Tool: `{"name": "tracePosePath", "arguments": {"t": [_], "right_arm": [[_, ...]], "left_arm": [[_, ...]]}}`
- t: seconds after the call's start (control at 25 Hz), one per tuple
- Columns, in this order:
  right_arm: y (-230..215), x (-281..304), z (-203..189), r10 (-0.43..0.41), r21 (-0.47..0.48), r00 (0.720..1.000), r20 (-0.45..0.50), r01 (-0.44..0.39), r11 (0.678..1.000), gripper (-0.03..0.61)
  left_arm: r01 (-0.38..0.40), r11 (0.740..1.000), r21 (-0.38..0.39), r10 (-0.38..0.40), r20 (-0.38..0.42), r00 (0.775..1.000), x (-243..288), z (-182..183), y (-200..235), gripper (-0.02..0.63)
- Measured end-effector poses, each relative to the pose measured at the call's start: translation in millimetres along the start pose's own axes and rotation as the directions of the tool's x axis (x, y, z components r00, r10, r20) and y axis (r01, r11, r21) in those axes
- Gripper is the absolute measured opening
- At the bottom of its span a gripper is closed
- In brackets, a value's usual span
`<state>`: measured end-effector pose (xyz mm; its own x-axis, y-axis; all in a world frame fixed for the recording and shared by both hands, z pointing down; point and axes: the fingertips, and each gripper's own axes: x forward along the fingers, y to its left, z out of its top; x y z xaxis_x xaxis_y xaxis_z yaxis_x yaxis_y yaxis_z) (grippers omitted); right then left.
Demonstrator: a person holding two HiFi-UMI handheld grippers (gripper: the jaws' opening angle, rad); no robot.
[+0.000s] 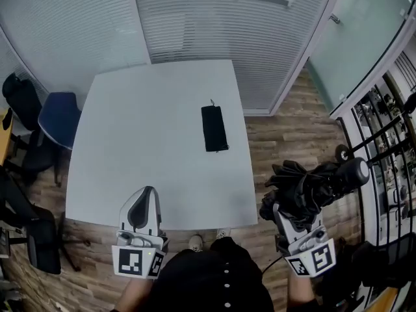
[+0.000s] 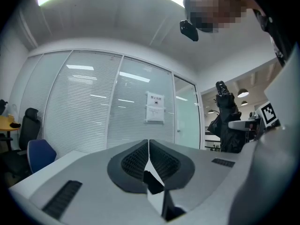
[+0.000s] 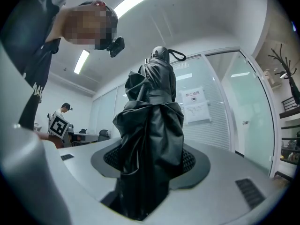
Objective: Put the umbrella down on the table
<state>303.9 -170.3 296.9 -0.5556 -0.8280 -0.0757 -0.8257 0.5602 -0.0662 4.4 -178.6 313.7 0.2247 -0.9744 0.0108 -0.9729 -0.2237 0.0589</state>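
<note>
A folded black umbrella is clamped in my right gripper, off the table's right edge over the wooden floor. In the right gripper view the umbrella stands between the two pads, its handle end with a strap at the top. My left gripper hovers over the near edge of the white table, its jaws shut with nothing between them. In the left gripper view the left gripper points level across the room, and the umbrella shows at the right. A black umbrella sleeve lies on the table's right half.
A blue chair and black office chairs stand left of the table. Glass walls with blinds close off the far side. A black metal rack lines the right. The person's dark torso fills the bottom centre.
</note>
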Motion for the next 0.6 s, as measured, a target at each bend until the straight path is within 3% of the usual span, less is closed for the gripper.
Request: {"name": "tracePosePath", "arguments": {"t": [0.32, 0.6], "right_arm": [[-28, 48, 9, 0.157, 0.012, 0.988, -0.001, -0.157, 0.988, 0.265], [-28, 74, 0, 0.281, 0.032, 0.960, -0.006, -0.280, 0.959, 0.265]], "left_arm": [[-0.154, 0.988, 0.010, 0.154, 0.029, 0.988, 11, 18, 6, 0.023], [-0.268, 0.963, 0.023, 0.267, 0.035, 0.963, 0, 19, 13, 0.023]]}}
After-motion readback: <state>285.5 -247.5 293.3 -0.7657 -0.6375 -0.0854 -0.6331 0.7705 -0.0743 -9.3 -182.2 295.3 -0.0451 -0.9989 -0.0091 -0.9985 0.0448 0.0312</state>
